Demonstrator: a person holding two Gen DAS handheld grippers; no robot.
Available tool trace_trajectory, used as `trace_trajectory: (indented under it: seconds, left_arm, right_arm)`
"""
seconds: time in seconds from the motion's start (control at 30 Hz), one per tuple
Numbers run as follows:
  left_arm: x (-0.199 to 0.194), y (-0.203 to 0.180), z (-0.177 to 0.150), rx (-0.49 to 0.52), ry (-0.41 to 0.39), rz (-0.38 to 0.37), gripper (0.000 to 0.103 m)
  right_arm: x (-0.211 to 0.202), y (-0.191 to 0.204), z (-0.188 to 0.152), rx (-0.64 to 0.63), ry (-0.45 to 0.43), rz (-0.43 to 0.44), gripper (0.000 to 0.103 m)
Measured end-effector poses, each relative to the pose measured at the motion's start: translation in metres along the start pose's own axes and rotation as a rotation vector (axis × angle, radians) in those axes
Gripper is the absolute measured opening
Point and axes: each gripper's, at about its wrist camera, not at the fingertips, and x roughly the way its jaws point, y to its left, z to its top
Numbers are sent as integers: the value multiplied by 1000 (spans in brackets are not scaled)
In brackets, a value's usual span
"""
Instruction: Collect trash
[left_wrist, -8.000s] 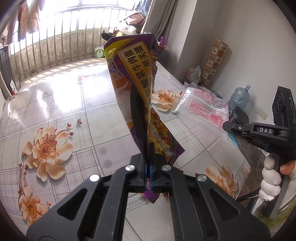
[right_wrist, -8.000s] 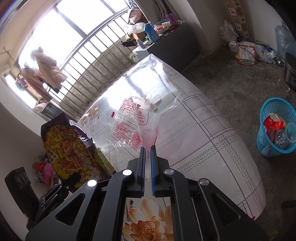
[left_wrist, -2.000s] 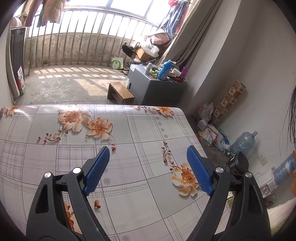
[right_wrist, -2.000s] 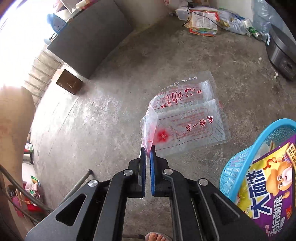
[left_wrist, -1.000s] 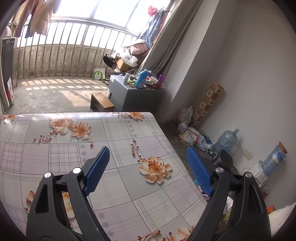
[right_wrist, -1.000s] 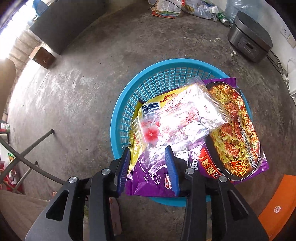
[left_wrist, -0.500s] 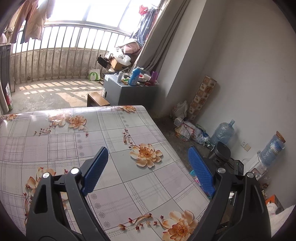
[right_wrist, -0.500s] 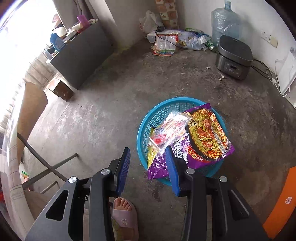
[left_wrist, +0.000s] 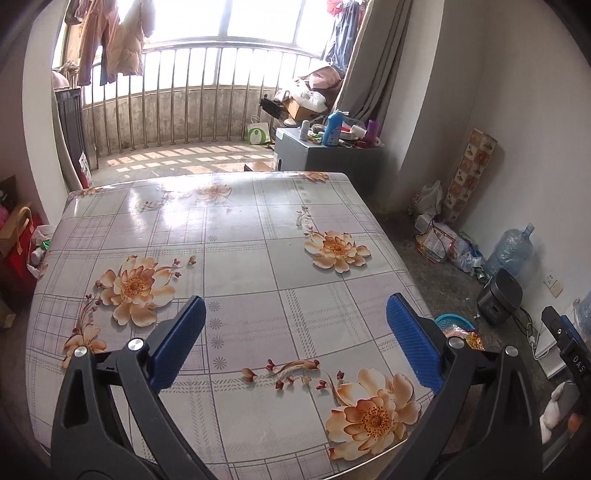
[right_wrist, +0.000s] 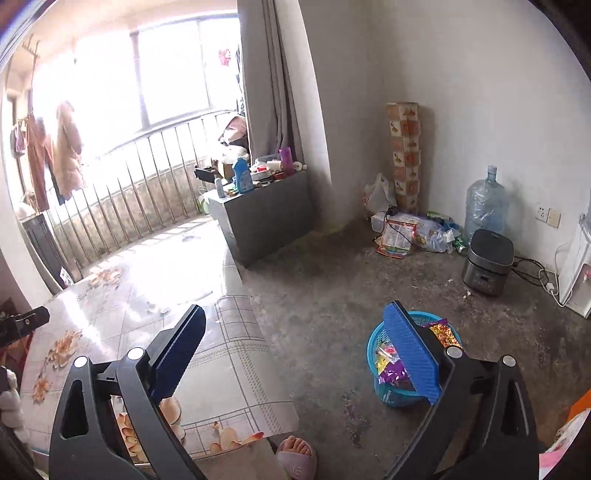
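Bare concrete floor and white walls frame a room with a barred balcony window behind, and most of the left wrist view is filled by a table under a glossy flowered oilcloth. Nothing that reads as trash shows on that cloth. The trash sits off the table's right side in a blue plastic basket on the floor: a purple snack wrapper and other crumpled packets poke above its rim, partly hidden by a finger of the right gripper.

The left gripper hangs over the near edge of the table and the right gripper is above the table's corner, aimed across the floor. Both sets of jaws are opening, wide apart, with nothing between them.

By my judgement the collecting looks nearly or wholly done. The step in hand is a check: sweep both cameras over the cloth and the floor beside the basket for any stray wrapper, keeping the jaws wide so a flat film can be pinched at an edge.

Around the room stand a grey cabinet crowded with bottles, a water jug, a rice cooker with its cord trailing, and a heap of bags by the wall. The person's sandalled foot is by the table corner, between table and basket, and the cooker's cord is the thing to avoid.
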Motion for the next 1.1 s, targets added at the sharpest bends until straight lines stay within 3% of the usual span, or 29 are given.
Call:
trace_trajectory:
  seconds: [0.2,0.4,0.63,0.83,1.1]
  left_arm:
    - [-18,1,-22,-26,-28,62,94]
    - [-4,2,-45,-44,105,91,94]
    - [12,-3,-61,20,187,153,94]
    - [24,-7,-65,53,240,170,94]
    - [30,-19,-69,106,266,177,94]
  right_arm:
    - [-18,46,-19,-35,-8,14,96]
    - [-5,69,-36,-145,117,-53,96]
    - [16,65,-59,-213,267,-163,96]
    - [24,50,-68,-207,326,-216,96]
    - [27,40,-73,-178,356,-221,96]
